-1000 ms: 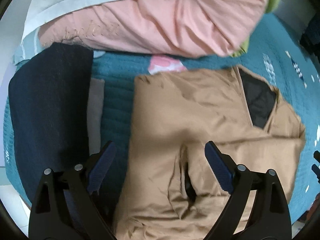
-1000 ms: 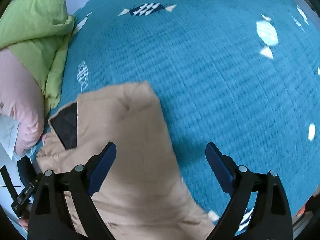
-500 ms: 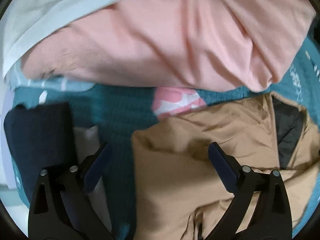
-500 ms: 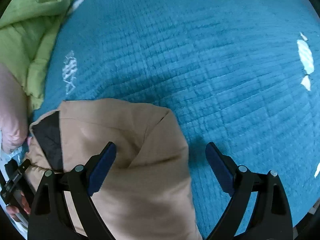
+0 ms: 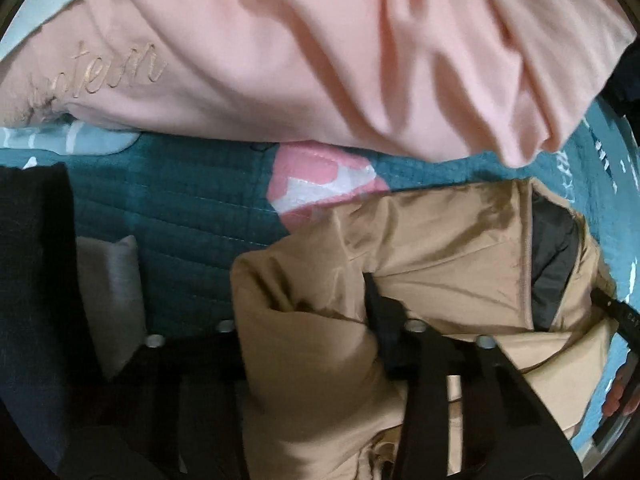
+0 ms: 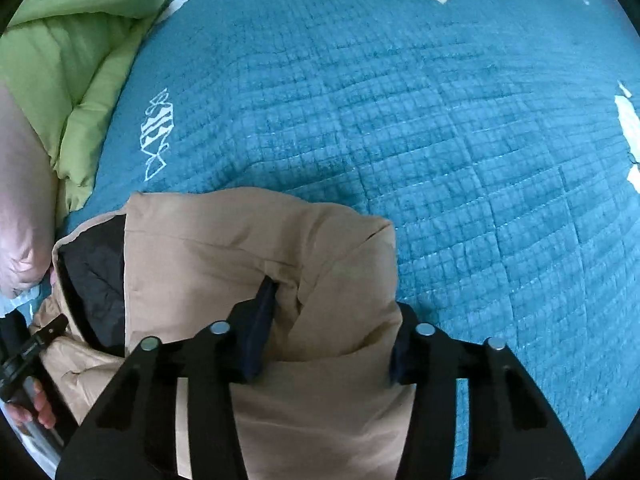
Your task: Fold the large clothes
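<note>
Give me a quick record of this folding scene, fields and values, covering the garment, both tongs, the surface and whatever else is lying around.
garment: tan jacket, dark lining showing, bunched
left tongs: closed on a fold of the jacket's left edge
right tongs: closed on a fold of the jacket's right edge
surface: teal quilt
nearby: pink garment beyond the jacket; green bedding beside it; dark clothes to the left
fold: not finished
</note>
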